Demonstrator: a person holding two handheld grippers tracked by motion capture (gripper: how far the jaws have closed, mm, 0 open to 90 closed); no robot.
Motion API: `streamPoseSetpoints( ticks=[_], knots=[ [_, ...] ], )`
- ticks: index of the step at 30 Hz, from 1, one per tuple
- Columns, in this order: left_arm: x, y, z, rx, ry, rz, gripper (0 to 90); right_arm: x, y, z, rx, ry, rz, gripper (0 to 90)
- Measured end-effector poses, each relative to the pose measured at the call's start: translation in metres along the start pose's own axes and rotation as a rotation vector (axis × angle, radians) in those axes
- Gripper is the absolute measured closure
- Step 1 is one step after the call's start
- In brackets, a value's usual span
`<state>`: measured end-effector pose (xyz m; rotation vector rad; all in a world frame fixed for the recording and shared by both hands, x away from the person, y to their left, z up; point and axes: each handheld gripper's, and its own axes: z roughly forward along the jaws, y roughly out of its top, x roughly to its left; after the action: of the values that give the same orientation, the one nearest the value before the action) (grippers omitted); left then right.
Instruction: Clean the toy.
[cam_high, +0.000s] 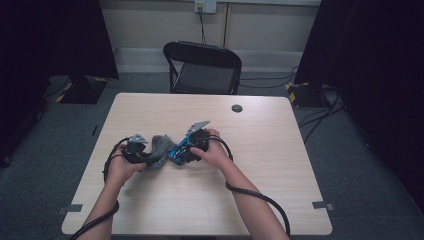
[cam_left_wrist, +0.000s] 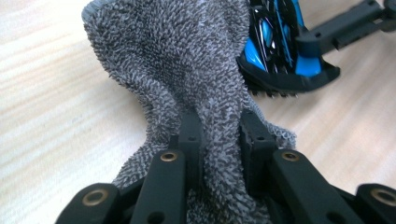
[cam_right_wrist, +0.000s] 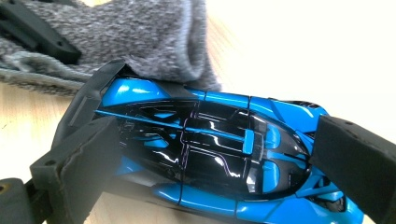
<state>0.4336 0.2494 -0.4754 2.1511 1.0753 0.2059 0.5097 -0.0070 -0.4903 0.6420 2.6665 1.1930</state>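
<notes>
1. High view. Table (cam_high: 280, 150) carries the work near the middle of its near half, towards the left edge. The left gripper (cam_high: 146, 156) and right gripper (cam_high: 181, 152) face one another, with a grey sock (cam_high: 160, 146) bunched between them and a blue and black toy car (cam_high: 176, 151) at the right gripper's end. Judged purpose: one tool steadies the car while the other works the sock over or off it; which of the two cannot be told. Count: two grippers, one sock, one car, one dark round fitting (cam_high: 237, 108) near the far edge, one folding chair (cam_high: 205, 67) beyond the table.

2. Left gripper view. Jaws are clamped on a pinched fold of the sock (cam_left_wrist: 187, 70), terry loops outward. The cloth runs away from the jaws to the car (cam_left_wrist: 280, 51), which touches it at the far end. The narrow pinch suggests a pulling hold rather than a carrying one.

3. Right gripper view. Jaws stand one at each end of the car (cam_right_wrist: 210, 154), pads pressed on its bodywork, so it is gripped lengthwise. The sock's cuff (cam_right_wrist: 140, 42) lies against the car's far side, touching. Count: one car, one sock.
</notes>
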Motion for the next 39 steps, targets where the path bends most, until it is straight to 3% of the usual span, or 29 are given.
streamPoseSetpoints(
  ticks=[6,16,24,30,33,39],
  knots=[
    [0.000,-0.003,-0.013,-0.006,0.005,-0.014,74.1,0.000,0.000,0.000,-0.002,0.000,0.000,1.0],
    [-0.003,0.007,-0.035,-0.033,0.029,0.012,73.9,0.000,-0.003,0.000,-0.031,-0.004,0.002,1.0],
    [-0.006,0.018,-0.038,-0.053,0.029,0.020,72.6,0.001,-0.004,-0.002,-0.033,-0.017,0.010,2.7],
    [-0.008,0.028,-0.043,-0.078,0.034,0.023,72.3,-0.003,-0.005,-0.009,-0.047,-0.005,0.007,14.8],
    [-0.012,0.033,-0.044,-0.083,0.033,0.035,72.2,-0.005,-0.005,-0.015,-0.046,-0.019,0.011,15.2],
    [-0.024,0.048,-0.041,-0.090,0.007,0.067,71.6,-0.010,-0.005,-0.034,-0.071,0.008,0.011,15.0]
  ],
)
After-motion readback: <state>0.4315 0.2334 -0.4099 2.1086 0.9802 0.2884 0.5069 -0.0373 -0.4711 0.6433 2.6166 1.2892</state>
